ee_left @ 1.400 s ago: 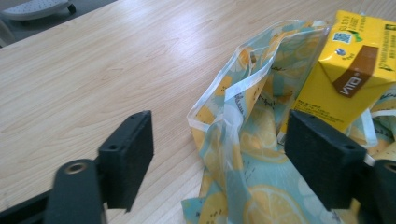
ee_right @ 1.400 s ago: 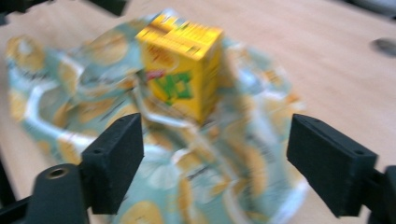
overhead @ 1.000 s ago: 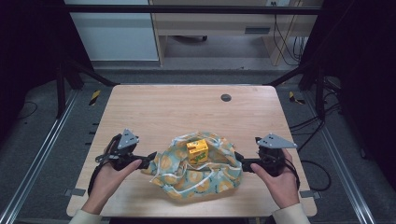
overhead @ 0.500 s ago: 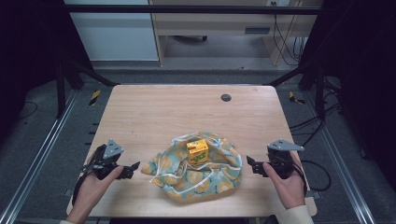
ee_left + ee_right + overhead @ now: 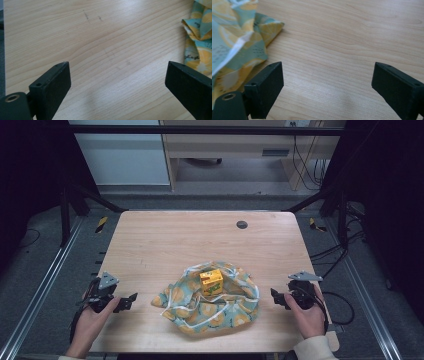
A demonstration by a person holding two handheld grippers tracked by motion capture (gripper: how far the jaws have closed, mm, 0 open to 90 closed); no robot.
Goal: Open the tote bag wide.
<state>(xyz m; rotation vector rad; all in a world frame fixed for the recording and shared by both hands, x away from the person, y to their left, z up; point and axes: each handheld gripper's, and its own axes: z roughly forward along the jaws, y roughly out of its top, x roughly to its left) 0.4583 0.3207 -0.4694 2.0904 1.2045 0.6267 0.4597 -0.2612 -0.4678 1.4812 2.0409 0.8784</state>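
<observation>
A crumpled teal cloth with a lemon print (image 5: 210, 305) lies on the front middle of the wooden table (image 5: 200, 240). A small yellow carton (image 5: 211, 282) stands on it. My left gripper (image 5: 131, 299) rests near the front left edge, open, with bare wood between its jaws (image 5: 117, 75); the cloth's edge (image 5: 197, 42) shows at the right of the left gripper view. My right gripper (image 5: 274, 296) sits at the front right, open and apart from the cloth. The cloth's corner (image 5: 239, 37) lies at the upper left of the right gripper view, with my right gripper (image 5: 327, 80) over bare wood.
A round dark grommet (image 5: 242, 224) sits in the table's far right part. Metal rails (image 5: 45, 285) run along both sides of the table, with cables (image 5: 325, 255) on the floor to the right. A desk and cabinet stand beyond the far edge.
Both grippers let go of the cloth's sides and drew back outward toward the table's front corners. The cloth settled flat, with the carton still on it.
</observation>
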